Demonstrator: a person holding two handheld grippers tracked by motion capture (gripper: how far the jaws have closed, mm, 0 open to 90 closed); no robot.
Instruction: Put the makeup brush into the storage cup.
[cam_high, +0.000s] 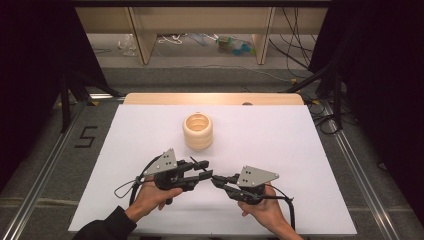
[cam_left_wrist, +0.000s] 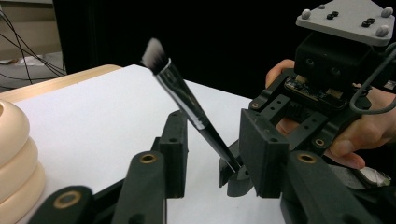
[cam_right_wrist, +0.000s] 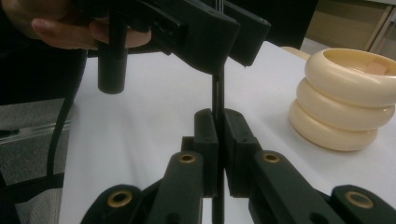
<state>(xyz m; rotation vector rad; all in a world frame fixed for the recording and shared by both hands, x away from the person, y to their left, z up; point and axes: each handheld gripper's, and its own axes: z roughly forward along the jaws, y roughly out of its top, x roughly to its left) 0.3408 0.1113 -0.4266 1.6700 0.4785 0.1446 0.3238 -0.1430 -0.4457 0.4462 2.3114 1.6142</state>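
A make-up brush with a black handle and a pale bristle tip slants upward over the white table sheet. My right gripper is shut on the lower end of its thin handle. My left gripper stands across from it, jaws on either side of the handle with a gap showing, so it is open. In the high view the two grippers meet tip to tip at the near middle, left gripper and right gripper. A cream ribbed ring-shaped holder stands upright behind them.
The holder sits a hand's width beyond the grippers. A person's hands grasp both tools near the table's front edge. Metal rails run along both sides of the table, and cables and clutter lie on the floor beyond its far edge.
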